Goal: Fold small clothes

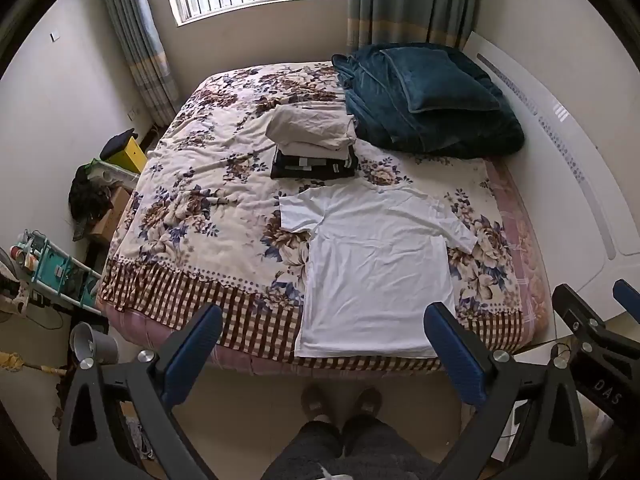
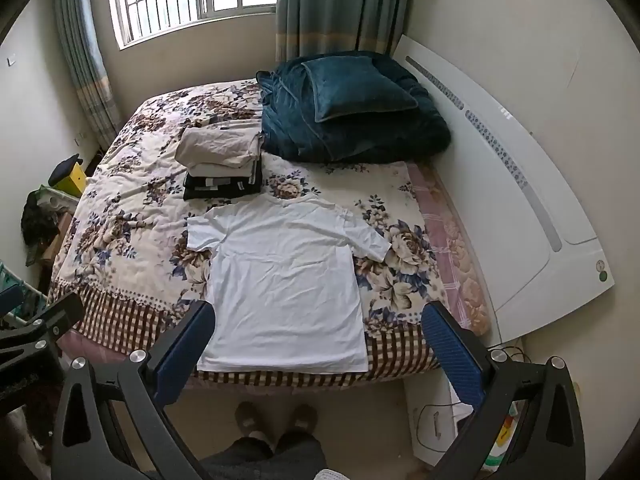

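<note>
- Left wrist view: left gripper (image 1: 323, 322) is held above the floor at the near edge of the bed (image 1: 172, 292), jaws spread wide, nothing between them, tilted down.
- White T-shirt (image 1: 376, 272) is laid flat, front down or up cannot be told, hem at the bed's near edge, collar toward the middle, both short sleeves spread out.
- Stack of folded clothes (image 1: 314, 146) is seen just beyond the collar, beige piece on top, dark piece at the bottom.
- Teal blanket (image 1: 432, 120) with a teal pillow (image 1: 440, 80) on it is piled at the far right corner by the headboard (image 1: 560, 152).
- Right gripper (image 1: 592, 332) is partly seen at the right edge of this view.
- Right wrist view: right gripper (image 2: 318, 320) is held over the bed's near edge, jaws released wide, empty, pads apart from the T-shirt (image 2: 288, 276).
- T-shirt's hem is seen between the two fingers, lying on the checked border.
- Person's slippered feet (image 2: 276, 416) are seen on the floor just before the bed.
</note>
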### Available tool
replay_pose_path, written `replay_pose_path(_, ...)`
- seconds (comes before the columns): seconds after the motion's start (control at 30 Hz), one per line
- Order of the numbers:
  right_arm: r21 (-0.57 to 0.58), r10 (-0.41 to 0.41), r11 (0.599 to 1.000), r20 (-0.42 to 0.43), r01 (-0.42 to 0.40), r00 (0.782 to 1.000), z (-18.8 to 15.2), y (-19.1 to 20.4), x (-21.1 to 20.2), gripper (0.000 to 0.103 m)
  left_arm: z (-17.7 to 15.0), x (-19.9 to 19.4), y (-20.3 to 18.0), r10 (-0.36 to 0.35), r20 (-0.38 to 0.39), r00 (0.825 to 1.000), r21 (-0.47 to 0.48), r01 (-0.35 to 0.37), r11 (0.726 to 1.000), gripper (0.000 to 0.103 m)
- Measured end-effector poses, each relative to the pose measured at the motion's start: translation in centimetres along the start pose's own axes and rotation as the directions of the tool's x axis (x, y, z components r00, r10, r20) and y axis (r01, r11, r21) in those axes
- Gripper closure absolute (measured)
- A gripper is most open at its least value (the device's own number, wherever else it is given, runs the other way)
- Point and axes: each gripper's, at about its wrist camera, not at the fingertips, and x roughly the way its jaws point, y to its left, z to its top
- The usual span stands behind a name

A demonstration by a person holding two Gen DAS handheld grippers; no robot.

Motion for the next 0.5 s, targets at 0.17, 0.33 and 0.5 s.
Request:
replay_pose_path(0.17, -0.012, 0.009, 1.000, 0.000, -0.009, 1.000, 0.5, -0.4, -0.1, 0.000, 0.4, -0.1, -0.7, -0.001, 0.001, 1.000, 0.002, 0.001, 1.000, 0.000)
replay_pose_path(0.33, -0.015, 0.006, 1.000, 0.004, -0.006, 1.000, 0.5, -0.5, -0.2, 0.000, 0.2, -0.1, -1.2, 0.002, 0.007, 1.000, 0.003, -0.002, 1.000, 0.000)
replay_pose_path(0.5, -0.018, 0.004, 1.000, 0.008, -0.004, 1.000, 0.6, -0.4, -0.2, 0.000, 0.2, -0.2, -1.1, -0.001, 0.007, 1.000, 0.004, 0.001, 1.000, 0.000)
